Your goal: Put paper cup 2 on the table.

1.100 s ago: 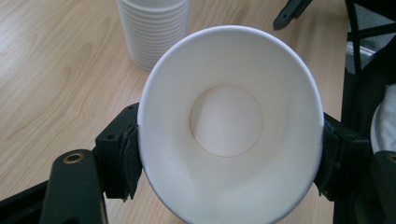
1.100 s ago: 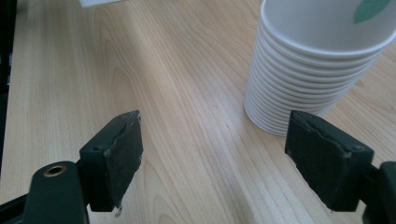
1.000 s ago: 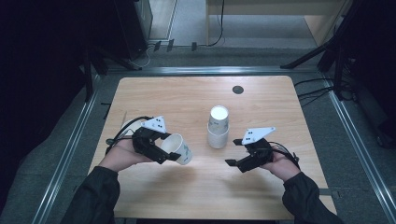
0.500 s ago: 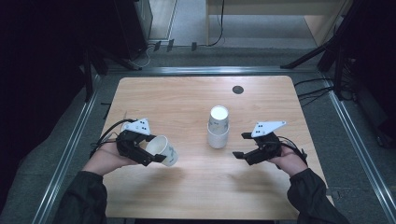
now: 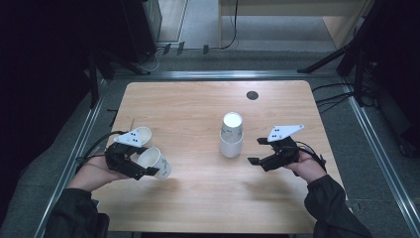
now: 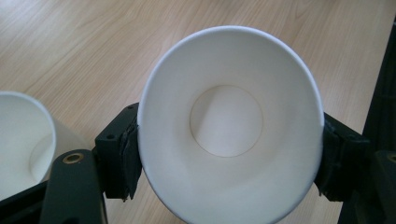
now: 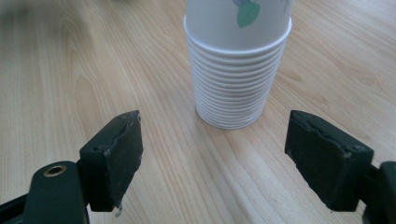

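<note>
Table: pale wood, bare apart from the cups; a small dark disc sits near its far edge.

Stack: paper cups nested upside down, standing upright near the table's middle. In the right gripper view the many rims at its base show evenly packed, with a leaf print on the top cup.

Loose cup: stands mouth up near the left edge of the table, just beyond the left hand.

Held cup: lies on its side between the jaws of the left gripper, mouth turned back toward the hand. The pads press its wall from both sides and the rim is squeezed slightly oval. It is just in front of the loose cup, well left of the stack.

Right gripper: jaws wide apart and empty, aimed at the stack from just beside it, not touching.

Judgement: the step in hand appears to be setting the held cup out on the table beside the loose one. To do it well, roll the wrist until the mouth faces up, lower the base flat on the wood with a gap to the neighbour, and only then release. The grip should not tighten; the wall is already deformed. The right gripper should stay off the stack until the left is clear.
</note>
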Demonstrator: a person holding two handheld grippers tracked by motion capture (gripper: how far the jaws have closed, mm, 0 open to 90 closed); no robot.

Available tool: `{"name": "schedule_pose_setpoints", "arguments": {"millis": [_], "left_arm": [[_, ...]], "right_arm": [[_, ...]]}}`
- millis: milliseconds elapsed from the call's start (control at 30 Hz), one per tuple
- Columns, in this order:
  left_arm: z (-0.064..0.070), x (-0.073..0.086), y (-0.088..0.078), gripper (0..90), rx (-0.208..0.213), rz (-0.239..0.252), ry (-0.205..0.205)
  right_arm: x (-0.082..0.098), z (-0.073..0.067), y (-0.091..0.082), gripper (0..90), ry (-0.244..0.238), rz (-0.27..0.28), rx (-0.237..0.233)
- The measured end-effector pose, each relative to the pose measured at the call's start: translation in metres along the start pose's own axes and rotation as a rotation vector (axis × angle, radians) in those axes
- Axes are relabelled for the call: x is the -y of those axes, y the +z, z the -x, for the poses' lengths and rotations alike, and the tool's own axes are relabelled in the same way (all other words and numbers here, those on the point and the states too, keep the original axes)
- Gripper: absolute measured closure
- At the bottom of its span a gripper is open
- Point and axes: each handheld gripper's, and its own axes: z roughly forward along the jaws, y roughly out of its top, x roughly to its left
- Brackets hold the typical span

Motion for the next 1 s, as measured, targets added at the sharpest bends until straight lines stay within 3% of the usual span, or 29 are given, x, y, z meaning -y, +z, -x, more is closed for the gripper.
{"name": "schedule_pose_setpoints", "arguments": {"millis": [467,1000], "left_arm": [[-0.018,0.025,0.001,23.8,-0.079,-0.065,-0.031],[-0.03,0.032,0.025,23.6,-0.164,-0.19,-0.016]], "right_arm": [[0.002,0.004,0.003,19.6,0.01,-0.009,0.002],[0.003,0.004,0.005,19.6,0.015,-0.019,-0.007]]}}
